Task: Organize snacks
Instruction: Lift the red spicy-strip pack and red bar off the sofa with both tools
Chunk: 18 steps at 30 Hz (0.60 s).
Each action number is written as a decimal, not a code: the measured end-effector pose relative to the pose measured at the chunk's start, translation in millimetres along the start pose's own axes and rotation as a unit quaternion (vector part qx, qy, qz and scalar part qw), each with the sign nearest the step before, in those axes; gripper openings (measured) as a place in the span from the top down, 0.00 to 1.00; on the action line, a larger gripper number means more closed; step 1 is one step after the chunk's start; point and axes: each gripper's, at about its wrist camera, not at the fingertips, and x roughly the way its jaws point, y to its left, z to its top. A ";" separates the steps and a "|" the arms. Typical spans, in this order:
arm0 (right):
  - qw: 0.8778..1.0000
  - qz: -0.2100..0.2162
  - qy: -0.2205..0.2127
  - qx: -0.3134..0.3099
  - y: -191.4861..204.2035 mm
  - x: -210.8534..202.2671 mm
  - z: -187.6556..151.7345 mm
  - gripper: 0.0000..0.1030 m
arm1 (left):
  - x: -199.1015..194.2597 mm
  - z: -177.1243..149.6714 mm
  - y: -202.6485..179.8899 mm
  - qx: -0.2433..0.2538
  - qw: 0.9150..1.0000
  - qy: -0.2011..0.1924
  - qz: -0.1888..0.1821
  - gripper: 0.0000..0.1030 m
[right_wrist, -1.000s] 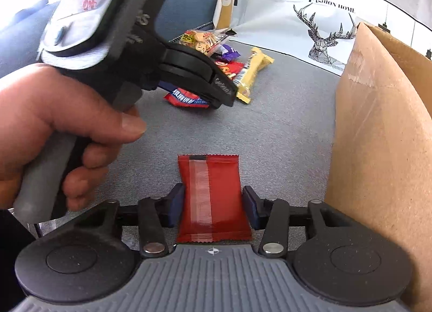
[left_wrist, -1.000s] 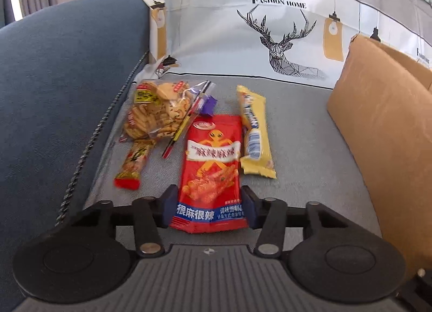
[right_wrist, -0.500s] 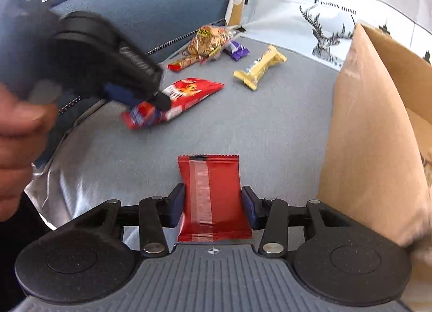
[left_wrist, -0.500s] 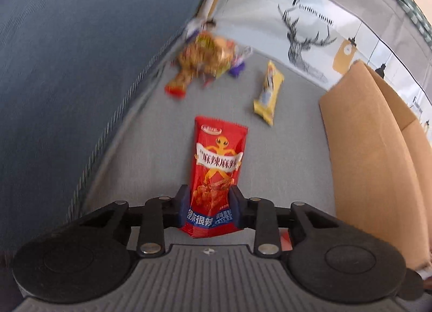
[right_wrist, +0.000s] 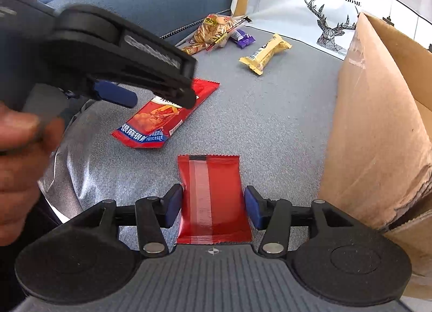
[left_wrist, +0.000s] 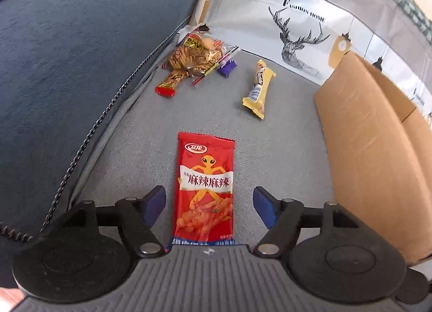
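A red spicy-snack packet (left_wrist: 205, 187) lies flat on the grey sofa seat between the open jaws of my left gripper (left_wrist: 209, 205), which does not touch it. It also shows in the right wrist view (right_wrist: 164, 115), under the left gripper (right_wrist: 159, 90). My right gripper (right_wrist: 213, 205) is shut on a plain red packet (right_wrist: 213, 198) just above the seat. Farther back lie a yellow bar (left_wrist: 257, 88), a clear bag of biscuits (left_wrist: 195, 54), a purple sweet (left_wrist: 227, 67) and a red-tipped stick packet (left_wrist: 171, 82).
An open cardboard box (left_wrist: 378, 150) stands at the right, also in the right wrist view (right_wrist: 383, 112). A dark blue sofa arm (left_wrist: 67, 69) rises at the left. A white deer-print cloth (left_wrist: 297, 20) covers the sofa back.
My left gripper carried the red spicy-snack packet nearer, away from the pile, then opened and let it lie on the seat. My right gripper kept its hold on the plain red packet.
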 end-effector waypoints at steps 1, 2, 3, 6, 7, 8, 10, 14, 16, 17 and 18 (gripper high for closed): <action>1.000 0.000 0.000 -0.001 -0.4 0.3 0.5 0.49 | 1.3 0.3 -2.4 0.007 1.000 -0.003 0.005 0.22; 1.000 0.000 -0.001 -0.002 0.0 0.0 -0.1 0.49 | 3.8 0.4 -4.8 0.013 1.000 -0.004 0.009 0.21; 1.000 0.000 -0.001 -0.004 0.2 0.1 -0.1 0.48 | 6.8 0.5 -6.7 0.018 1.000 -0.003 0.011 0.21; 1.000 0.001 -0.001 -0.007 0.0 -1.3 -0.7 0.48 | 18.0 1.7 -9.6 0.027 0.999 0.010 0.014 0.21; 1.000 0.002 -0.001 -0.006 -0.1 -1.2 -0.5 0.48 | 19.3 1.3 -10.5 0.029 0.999 0.010 0.017 0.21; 1.000 0.003 -0.001 -0.006 -0.2 -1.3 -0.2 0.48 | 19.6 1.1 -10.9 0.031 0.999 0.009 0.020 0.21; 1.000 0.003 -0.001 -0.006 -0.1 -1.2 0.1 0.48 | 20.7 0.7 -11.2 0.033 0.999 0.007 0.023 0.22; 1.000 0.002 -0.002 -0.008 0.6 -1.4 0.1 0.48 | 23.9 -0.7 -15.5 0.046 0.998 0.003 0.037 0.28; 1.000 0.003 -0.003 -0.009 0.5 -1.4 0.7 0.48 | 24.5 -2.2 -19.0 0.062 0.997 0.001 0.052 0.35; 1.000 0.003 -0.003 -0.009 0.6 -1.5 0.8 0.48 | 24.6 -3.2 -20.5 0.069 0.996 0.000 0.058 0.40; 1.000 0.003 -0.004 -0.010 0.8 -1.7 0.8 0.49 | 24.4 -3.5 -21.3 0.075 0.995 -0.001 0.061 0.42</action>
